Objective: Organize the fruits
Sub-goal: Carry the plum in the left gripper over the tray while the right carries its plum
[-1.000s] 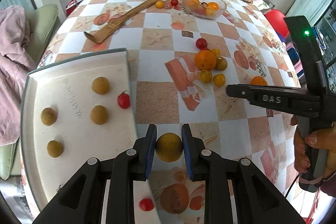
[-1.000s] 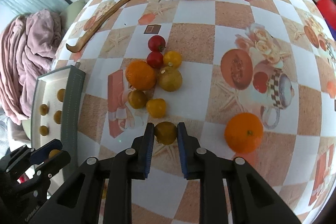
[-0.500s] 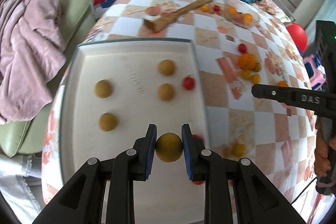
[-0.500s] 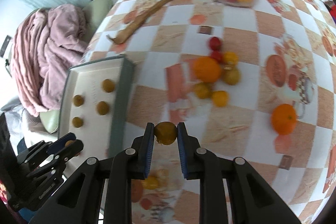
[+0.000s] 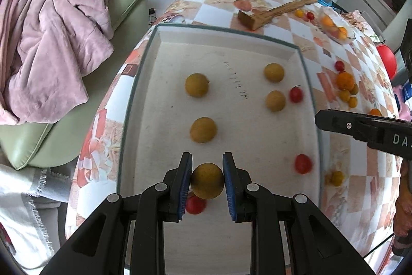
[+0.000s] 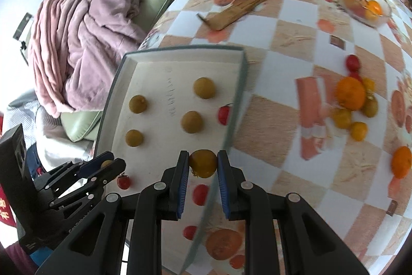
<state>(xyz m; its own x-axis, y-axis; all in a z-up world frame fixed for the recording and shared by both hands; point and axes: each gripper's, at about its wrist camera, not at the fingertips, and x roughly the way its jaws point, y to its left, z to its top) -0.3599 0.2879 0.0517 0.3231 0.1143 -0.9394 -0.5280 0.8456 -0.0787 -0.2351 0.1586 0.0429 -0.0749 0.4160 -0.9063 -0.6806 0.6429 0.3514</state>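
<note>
While both grippers hang over the tray point(image 5: 306, 74), left gripper point(image 5: 207, 180) clamps a longan point(image 5: 207, 184), right gripper point(image 6: 203, 169) a tomato point(image 6: 203, 163); both look light, round, bruisable, best pinched across the middle.

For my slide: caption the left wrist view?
Left gripper holding a tan fruit above the tray.

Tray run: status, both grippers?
Left gripper shut on brown fruit, over tray. Right gripper shut on yellow fruit, at tray's edge. Drop spots clear.
</note>
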